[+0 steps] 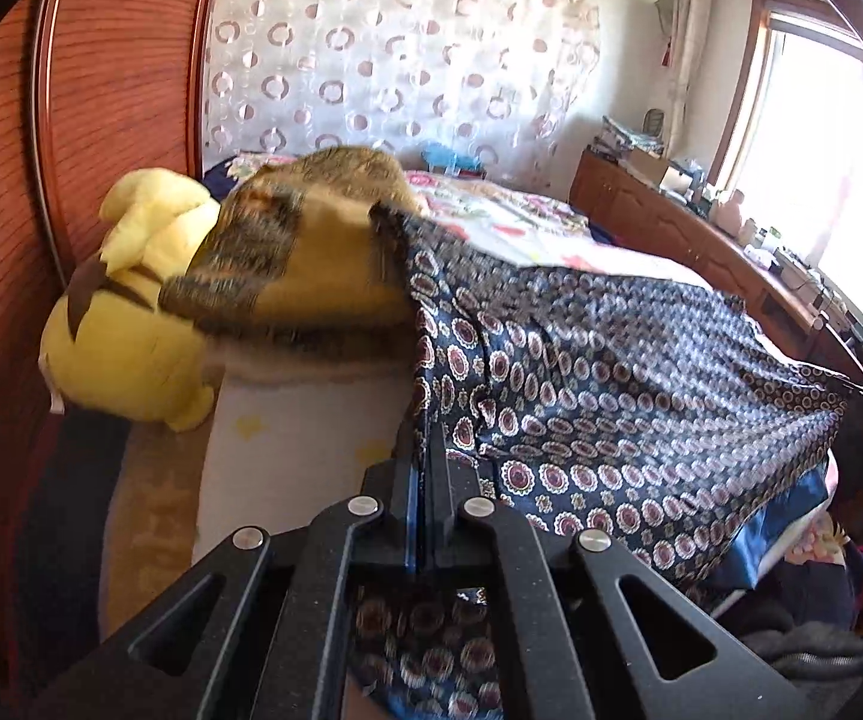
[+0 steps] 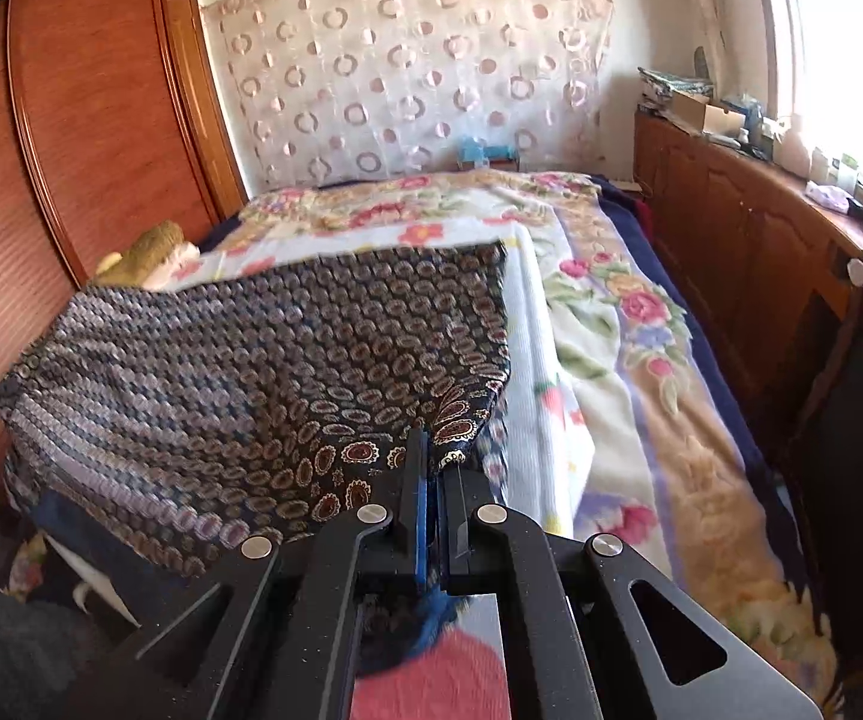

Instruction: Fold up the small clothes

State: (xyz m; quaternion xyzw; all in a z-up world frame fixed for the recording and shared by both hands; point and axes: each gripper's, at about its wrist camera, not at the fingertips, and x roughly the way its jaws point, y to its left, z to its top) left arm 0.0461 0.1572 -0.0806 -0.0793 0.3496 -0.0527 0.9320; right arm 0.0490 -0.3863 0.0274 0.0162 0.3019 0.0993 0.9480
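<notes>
I have the dark navy garment printed with maroon-and-cream medallions (image 1: 611, 360) stretched between my two grippers, lifted above the near end of the bed so it hangs in a taut sheet with its far edge trailing onto the bedding. My left gripper (image 1: 422, 456) has its fingers pressed together on one corner of the cloth, the fabric running up out of the closed pads and some bunching below them. My right gripper (image 2: 431, 462) is likewise clamped tight on the opposite corner, with the cloth fanning away from it toward the left.

Under the garment lies a white blanket with pink and red flowers (image 2: 599, 324), spread over the bed and bordered by a peach and lilac band toward the right side. At the left edge of the bed sits a brown-and-gold fringed cushion (image 1: 311, 252), and just beside it a yellow plush toy (image 1: 131, 312) leans against a reddish-brown wooden wardrobe (image 2: 95, 120). Behind the bed hangs a sheer cream curtain patterned with pink rings (image 2: 407, 72). Along the right wall runs a low wooden cabinet (image 2: 749, 240), its top cluttered with boxes and small items, below a bright window (image 2: 851, 48).
</notes>
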